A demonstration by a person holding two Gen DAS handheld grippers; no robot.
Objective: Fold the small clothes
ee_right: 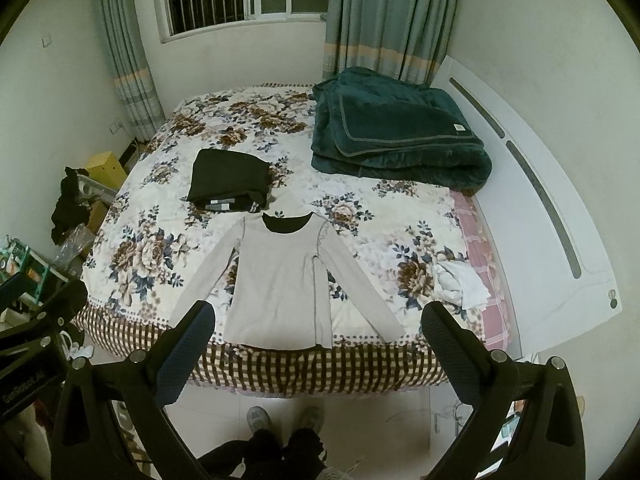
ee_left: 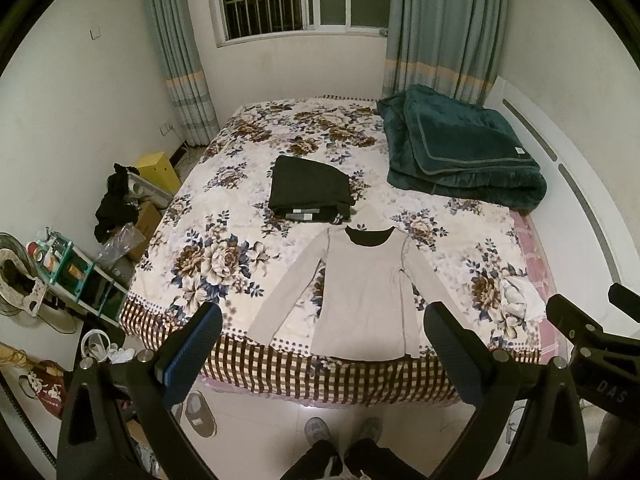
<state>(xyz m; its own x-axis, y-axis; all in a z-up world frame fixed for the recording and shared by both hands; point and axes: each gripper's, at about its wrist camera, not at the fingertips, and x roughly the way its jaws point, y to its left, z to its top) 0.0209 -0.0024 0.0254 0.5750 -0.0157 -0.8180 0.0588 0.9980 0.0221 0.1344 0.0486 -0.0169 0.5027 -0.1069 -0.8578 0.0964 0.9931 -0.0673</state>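
Observation:
A light grey long-sleeved shirt point(ee_left: 362, 292) lies flat, sleeves spread, at the near edge of the floral bed; it also shows in the right wrist view point(ee_right: 280, 280). A folded black garment point(ee_left: 310, 190) lies just beyond its collar, also seen in the right wrist view point(ee_right: 230, 182). A crumpled white cloth point(ee_right: 460, 284) lies to the shirt's right, visible too in the left wrist view point(ee_left: 520, 294). My left gripper point(ee_left: 324, 320) is open and empty, held above the floor before the bed. My right gripper point(ee_right: 318, 320) is open and empty beside it.
A folded dark green blanket point(ee_left: 460, 148) sits at the bed's far right by the white headboard point(ee_right: 540, 200). Shelves, boxes and clutter point(ee_left: 80, 264) line the left wall. Slippers point(ee_left: 200, 412) and the person's feet point(ee_left: 344, 432) are on the tiled floor.

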